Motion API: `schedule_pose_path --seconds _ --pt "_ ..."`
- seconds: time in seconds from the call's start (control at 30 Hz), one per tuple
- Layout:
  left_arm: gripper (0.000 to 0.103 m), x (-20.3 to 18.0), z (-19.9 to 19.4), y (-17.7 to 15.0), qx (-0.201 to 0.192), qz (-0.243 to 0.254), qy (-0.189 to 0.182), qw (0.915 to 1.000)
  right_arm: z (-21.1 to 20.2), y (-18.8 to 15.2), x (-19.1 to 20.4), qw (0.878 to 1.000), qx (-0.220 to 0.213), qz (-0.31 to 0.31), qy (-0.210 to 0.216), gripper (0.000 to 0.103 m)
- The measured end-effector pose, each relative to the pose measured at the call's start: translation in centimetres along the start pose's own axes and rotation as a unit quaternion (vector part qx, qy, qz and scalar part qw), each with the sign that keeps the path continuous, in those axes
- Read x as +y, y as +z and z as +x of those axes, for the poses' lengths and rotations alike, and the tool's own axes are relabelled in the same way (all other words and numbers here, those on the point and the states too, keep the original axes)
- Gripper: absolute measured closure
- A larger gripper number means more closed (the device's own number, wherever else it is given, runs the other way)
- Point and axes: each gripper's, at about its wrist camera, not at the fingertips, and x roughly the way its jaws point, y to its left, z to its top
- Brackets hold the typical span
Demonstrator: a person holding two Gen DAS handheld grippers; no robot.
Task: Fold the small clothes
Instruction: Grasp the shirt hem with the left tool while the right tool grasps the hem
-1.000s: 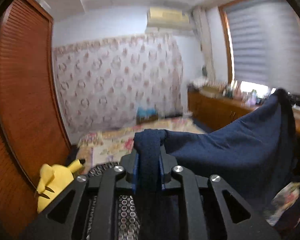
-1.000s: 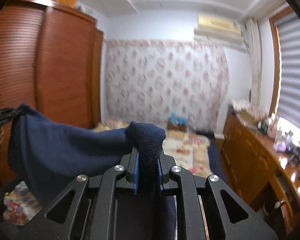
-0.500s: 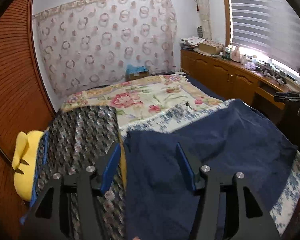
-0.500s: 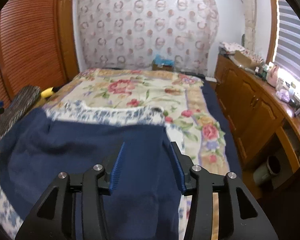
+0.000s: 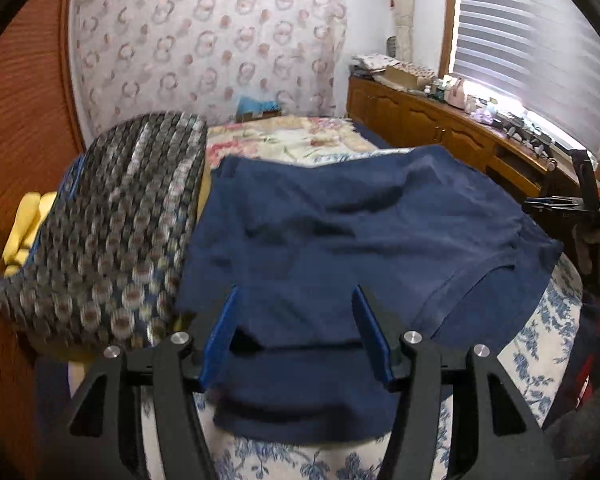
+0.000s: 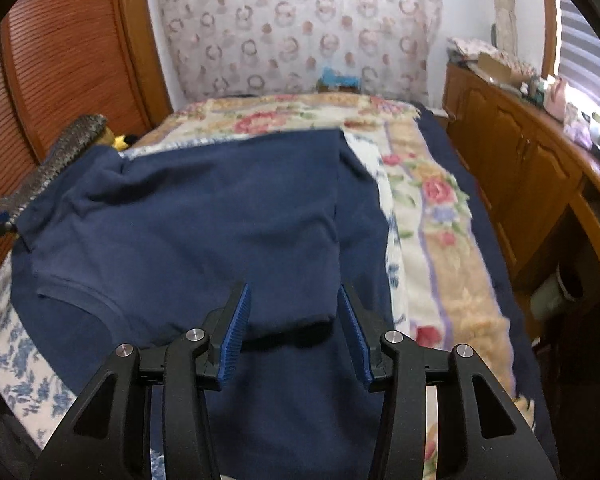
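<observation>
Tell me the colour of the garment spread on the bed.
Plain navy blue garment, no print visible; the right wrist view shows it best.

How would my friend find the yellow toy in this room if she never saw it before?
Start at the bed with the flowery blanket, then look to its side by the wooden slatted wardrobe. There a dark patterned cushion lies, and the yellow plush toy peeks from under it. It is the only bright yellow thing there.

Shirt lies flat on the bed. Pillow at its 9 o'clock, touching the edge (plush tucked behind that), cabinet off at 3 o'clock.
</observation>
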Motion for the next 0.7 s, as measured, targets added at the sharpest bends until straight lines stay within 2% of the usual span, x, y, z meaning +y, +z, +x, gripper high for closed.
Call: schedule_pose_path --seconds 0.07,0.2,0.37,0.43,0.57,0.7 --pt "0.046 0.3 0.2 -0.8 0.006 -0.009 0.015 0.9998 0.7 -0.6 0.0 1.000 0.002 0.008 -0.004 0.058" --pt "0.046 0.7 0.1 -1.5 0.008 -0.024 0.020 0.9995 1.3 -1.3 0.1 1.000 0.005 0.014 -0.022 0.058" --pt "0.046 2.0 -0.4 -1.6 -0.012 -0.042 0.058 0.9974 2.2 -2.3 -0.6 0.999 0.019 0.025 -0.031 0.057" --pt "0.046 2.5 -0.5 -1.6 -0.018 -0.046 0.065 0.9966 1.8 -2.4 -0.8 0.999 0.012 0.030 -0.027 0.057" --pt "0.046 3.1 0.0 -0.9 -0.024 -0.043 0.069 0.9964 1.7 -2.5 -1.4 0.999 0.015 0.044 -0.027 0.056" --pt "0.047 2.8 1.0 0.0 -0.022 -0.024 0.092 0.9953 1.8 -2.5 -1.1 0.999 0.017 0.033 -0.040 0.056"
